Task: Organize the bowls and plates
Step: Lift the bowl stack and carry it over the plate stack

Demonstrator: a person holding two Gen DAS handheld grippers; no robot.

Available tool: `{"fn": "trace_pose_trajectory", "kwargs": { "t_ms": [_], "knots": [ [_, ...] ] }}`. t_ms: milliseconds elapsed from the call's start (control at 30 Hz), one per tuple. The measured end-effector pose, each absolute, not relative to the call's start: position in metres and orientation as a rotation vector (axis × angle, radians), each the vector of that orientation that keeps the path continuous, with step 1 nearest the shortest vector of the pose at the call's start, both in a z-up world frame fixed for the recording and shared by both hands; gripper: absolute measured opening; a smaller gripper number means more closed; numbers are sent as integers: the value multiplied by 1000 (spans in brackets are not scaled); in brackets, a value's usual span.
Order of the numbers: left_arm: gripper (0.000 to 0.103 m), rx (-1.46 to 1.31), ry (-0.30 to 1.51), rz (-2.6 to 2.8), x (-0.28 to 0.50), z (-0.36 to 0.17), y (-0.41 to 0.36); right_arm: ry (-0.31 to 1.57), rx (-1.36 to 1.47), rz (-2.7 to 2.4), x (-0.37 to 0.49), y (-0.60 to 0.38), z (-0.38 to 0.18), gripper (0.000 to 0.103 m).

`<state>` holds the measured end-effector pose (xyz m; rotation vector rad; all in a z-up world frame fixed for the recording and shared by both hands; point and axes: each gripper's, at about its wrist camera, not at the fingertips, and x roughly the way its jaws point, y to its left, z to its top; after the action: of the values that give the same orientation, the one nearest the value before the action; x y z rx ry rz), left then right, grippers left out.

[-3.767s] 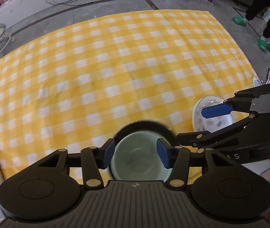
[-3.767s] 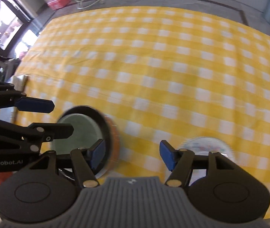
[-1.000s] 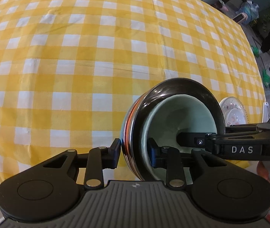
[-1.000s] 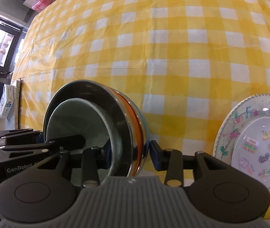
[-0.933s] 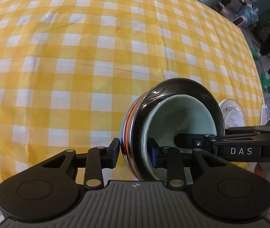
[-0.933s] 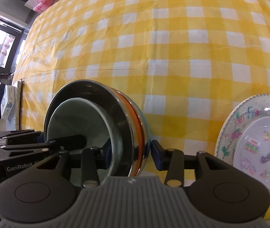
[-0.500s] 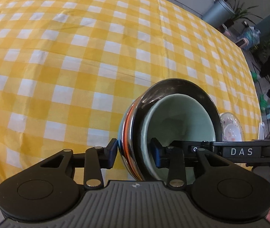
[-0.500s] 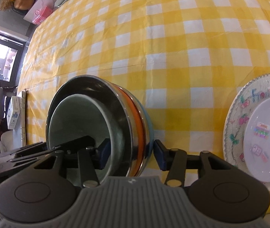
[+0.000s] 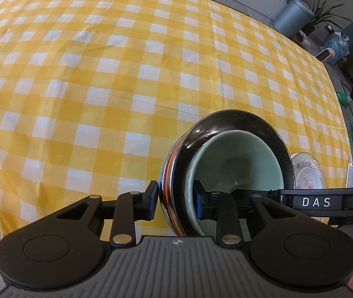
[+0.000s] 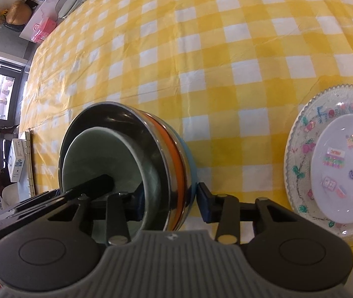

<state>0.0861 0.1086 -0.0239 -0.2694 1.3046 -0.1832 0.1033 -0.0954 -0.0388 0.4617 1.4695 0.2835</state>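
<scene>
A yellow-and-white checked tablecloth covers the table. Beyond its far corner stands a grey bin, with potted plants just beside it. A pink box sits past the cloth's far edge.

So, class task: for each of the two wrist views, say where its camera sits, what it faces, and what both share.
Left wrist: behind the left gripper, facing the stacked bowls; a fingertip shows at bottom right.
Right wrist: behind the right gripper, facing the same stack, decorated plate to its right.
Shared: stack, plate, yellow checked tablecloth.
</scene>
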Motion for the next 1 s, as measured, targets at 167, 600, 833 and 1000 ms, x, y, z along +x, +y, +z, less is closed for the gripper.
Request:
{"fn": "trace_pose_trajectory", "kwargs": {
  "t_ms": [167, 600, 833, 1000],
  "knots": [
    [32, -268, 1311, -198, 91, -15, 93, 1464, 441, 269, 105, -107, -27, 39],
    [32, -271, 1344, -282, 102, 5, 11, 1455, 404, 185, 103, -189, 6, 37],
    [32, -257, 1369, -330, 104, 3, -41, 1450, 404, 129, 95, -238, 11, 37],
    [32, -234, 1396, -352, 103, -6, -68, 1459, 431, 101, 88, -266, 1, 36]
  ]
}}
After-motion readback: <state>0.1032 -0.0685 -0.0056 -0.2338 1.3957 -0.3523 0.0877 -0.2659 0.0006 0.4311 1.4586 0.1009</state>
